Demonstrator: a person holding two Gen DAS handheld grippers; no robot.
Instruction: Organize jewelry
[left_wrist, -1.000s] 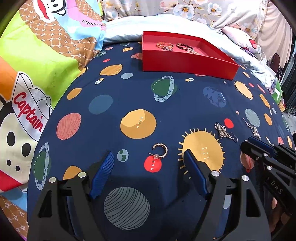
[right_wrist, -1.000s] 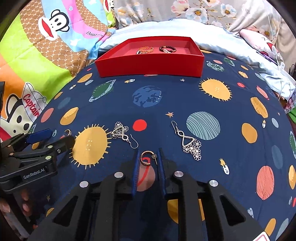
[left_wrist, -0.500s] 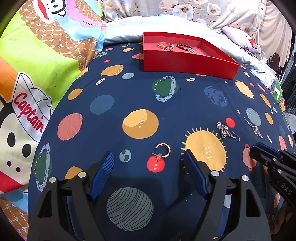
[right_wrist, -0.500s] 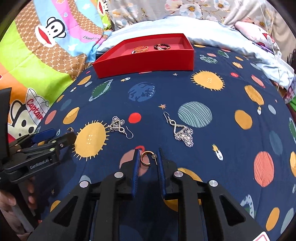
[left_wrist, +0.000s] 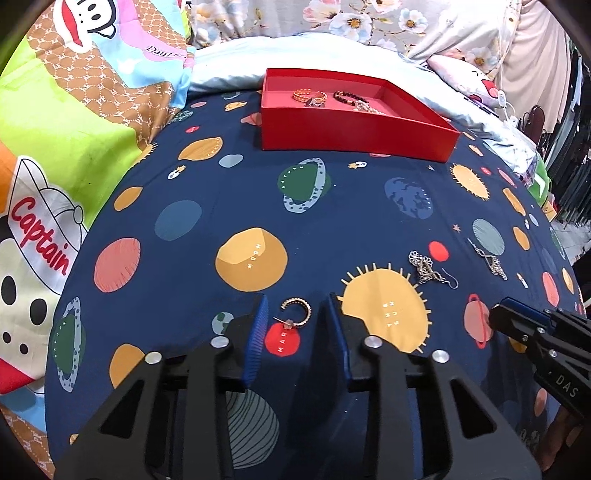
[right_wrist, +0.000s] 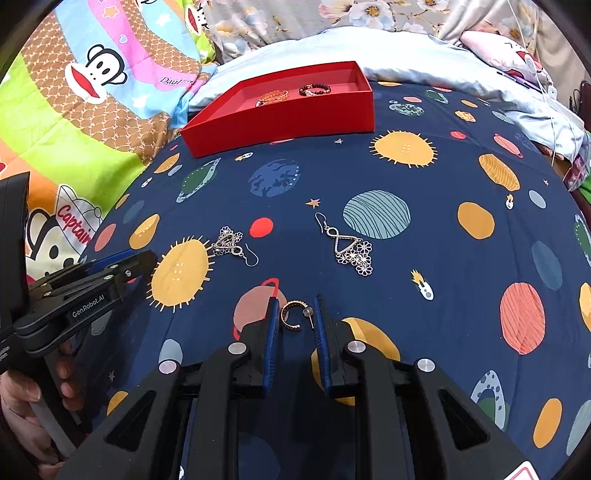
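Note:
A gold hoop earring lies on the navy planet-print bedspread between the fingers of my left gripper. Its jaws are closing, with a small gap still on each side of the hoop. My right gripper is shut on a second gold hoop earring, held just above the cloth with its post toward the right finger. Two silver dangling earrings lie on the cloth beyond it. The red tray at the far side holds a gold bracelet and a dark beaded bracelet.
A bright cartoon-monkey quilt borders the bedspread on the left. Pale blue bedding and floral pillows lie behind the tray. A person's hand grips the left tool at the lower left of the right wrist view.
The left gripper's jaws have narrowed a lot around the hoop earring on the cloth. The right gripper has kept its grip on its own hoop and drifted slightly over the bedspread.

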